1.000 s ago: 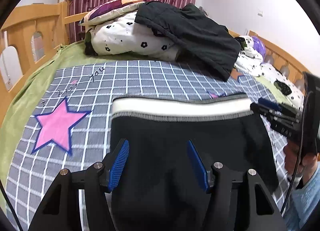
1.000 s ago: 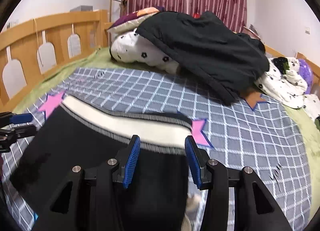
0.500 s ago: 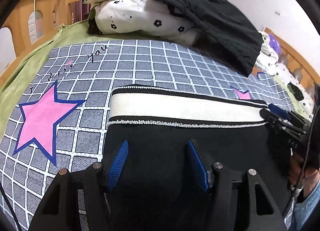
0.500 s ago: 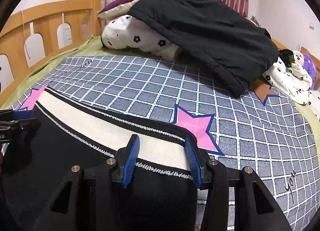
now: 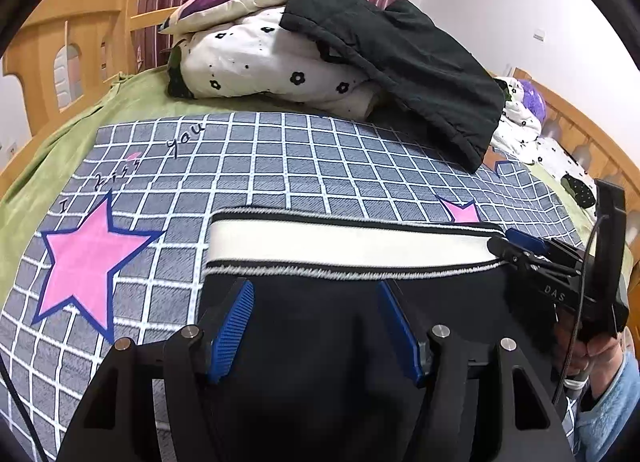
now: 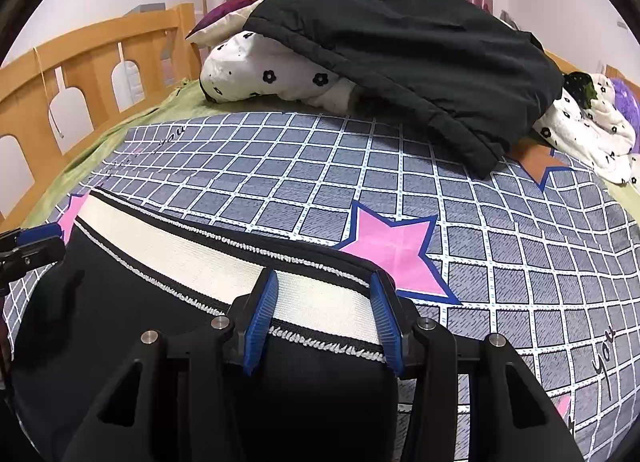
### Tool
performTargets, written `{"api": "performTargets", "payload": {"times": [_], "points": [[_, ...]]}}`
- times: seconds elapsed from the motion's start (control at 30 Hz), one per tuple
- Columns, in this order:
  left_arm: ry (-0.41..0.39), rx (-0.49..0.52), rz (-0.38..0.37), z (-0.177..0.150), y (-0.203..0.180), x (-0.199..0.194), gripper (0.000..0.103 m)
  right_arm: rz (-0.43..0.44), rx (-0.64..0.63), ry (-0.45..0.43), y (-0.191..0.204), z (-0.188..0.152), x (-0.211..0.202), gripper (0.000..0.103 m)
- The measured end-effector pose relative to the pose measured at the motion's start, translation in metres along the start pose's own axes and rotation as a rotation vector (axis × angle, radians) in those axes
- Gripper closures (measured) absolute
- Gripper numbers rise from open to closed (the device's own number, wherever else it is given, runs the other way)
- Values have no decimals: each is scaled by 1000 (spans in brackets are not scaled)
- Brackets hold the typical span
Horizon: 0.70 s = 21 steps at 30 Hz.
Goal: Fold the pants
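Script is printed on the grey checked bedspread (image 5: 280,166): beyond and to the left of the left gripper's jaws it reads "I kiss you", and just right of the right gripper's jaws the word "you" shows again, running up the cloth. On the body of the right gripper (image 5: 516,252), seen from the left wrist view, white letters read "DAS". No other writing can be read.

One pair of black pants (image 5: 320,326) lies flat on the bedspread, its single white waistband (image 5: 344,242), edged in black, on the far side from the cameras. The left gripper (image 5: 316,326) hangs over the black cloth just short of the waistband; its two blue pads stand well apart with nothing pinched between them, and the jaws have just been opening wider. The right gripper (image 6: 322,322) sits over the waistband's right end, where the band (image 6: 208,258) passes between its two blue pads; the pads stand parted on either side and do not press in on it — released, as far as the view shows.

Three pink stars show — one left (image 5: 86,258) of the left jaws, one small (image 5: 460,212) past the waistband, and one (image 6: 396,254) just beyond the right jaws' right pad, perhaps the same as the small one. One black jacket (image 6: 404,62) lies over one flowered white quilt (image 5: 272,62), well beyond the jaws.
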<state>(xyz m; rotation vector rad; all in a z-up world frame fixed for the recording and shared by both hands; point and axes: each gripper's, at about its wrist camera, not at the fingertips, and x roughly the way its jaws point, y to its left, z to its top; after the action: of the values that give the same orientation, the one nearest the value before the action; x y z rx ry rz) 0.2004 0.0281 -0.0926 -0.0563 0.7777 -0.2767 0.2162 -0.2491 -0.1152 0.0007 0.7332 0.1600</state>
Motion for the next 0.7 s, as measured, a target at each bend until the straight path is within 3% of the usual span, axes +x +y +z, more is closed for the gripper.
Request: {"api": "performTargets", "payload": {"times": [0.17, 0.3, 0.5, 0.7], "points": [[18, 7, 24, 3, -6, 17, 41, 2, 3, 0, 0, 1, 0, 57], [71, 15, 85, 0, -5, 35, 42, 15, 13, 3, -1, 1, 1, 57], [111, 30, 110, -1, -2, 28, 41, 20, 15, 18, -2, 2, -2, 54], [156, -71, 88, -32, 42, 4, 40, 73, 93, 58, -20, -8, -23, 48]]}}
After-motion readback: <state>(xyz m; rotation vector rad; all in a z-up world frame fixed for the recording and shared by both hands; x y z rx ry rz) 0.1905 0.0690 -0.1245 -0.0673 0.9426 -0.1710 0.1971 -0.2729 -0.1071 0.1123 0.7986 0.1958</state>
